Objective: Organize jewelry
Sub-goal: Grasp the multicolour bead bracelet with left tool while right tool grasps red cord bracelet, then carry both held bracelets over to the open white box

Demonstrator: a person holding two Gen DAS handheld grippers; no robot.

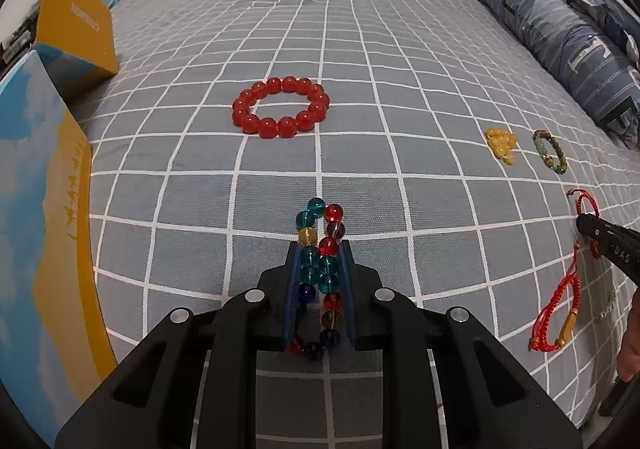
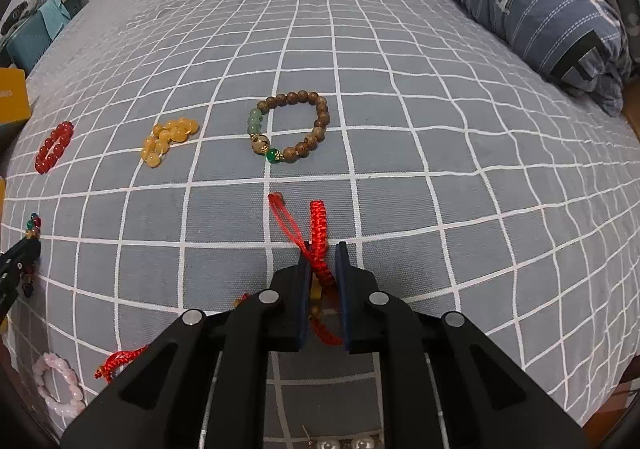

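Glass beads in teal, red, amber, dark blue and smoky purple make up the multicoloured bracelet (image 1: 320,269), which lies squeezed into a long loop between the blue pads of the left gripper (image 1: 320,249); the jaws are closed on its sides, and its far end pokes out past the fingertips onto the bedspread (image 1: 400,49), grey with a white grid.

The right gripper (image 2: 323,251) is narrowed around a red braided cord bracelet (image 2: 318,233). The cord runs between the pads with a gold-coloured bead low in the gap, but whether the pads actually press it I cannot tell. In the left wrist view, the right gripper's black finger (image 1: 600,243) carries small pale lettering that seems to read "DAS".

Ahead of the left gripper lies a ring of large red beads (image 1: 281,107), well apart from it. Further right are a bunched yellow bead bracelet (image 1: 501,144) and, just beside it, a wooden bead bracelet (image 1: 551,151) with green stones. A second red cord bracelet (image 1: 554,313) with a gold tube lies near the right gripper.

In the right wrist view, a pink bracelet (image 2: 58,389) sits at lower left and pearly beads (image 2: 348,443) at the bottom edge.

At the left stands a yellow and blue box (image 1: 76,33); its white print is too blurred to read. A blue striped pillow (image 1: 560,41) bears large block letters, only partly legible.
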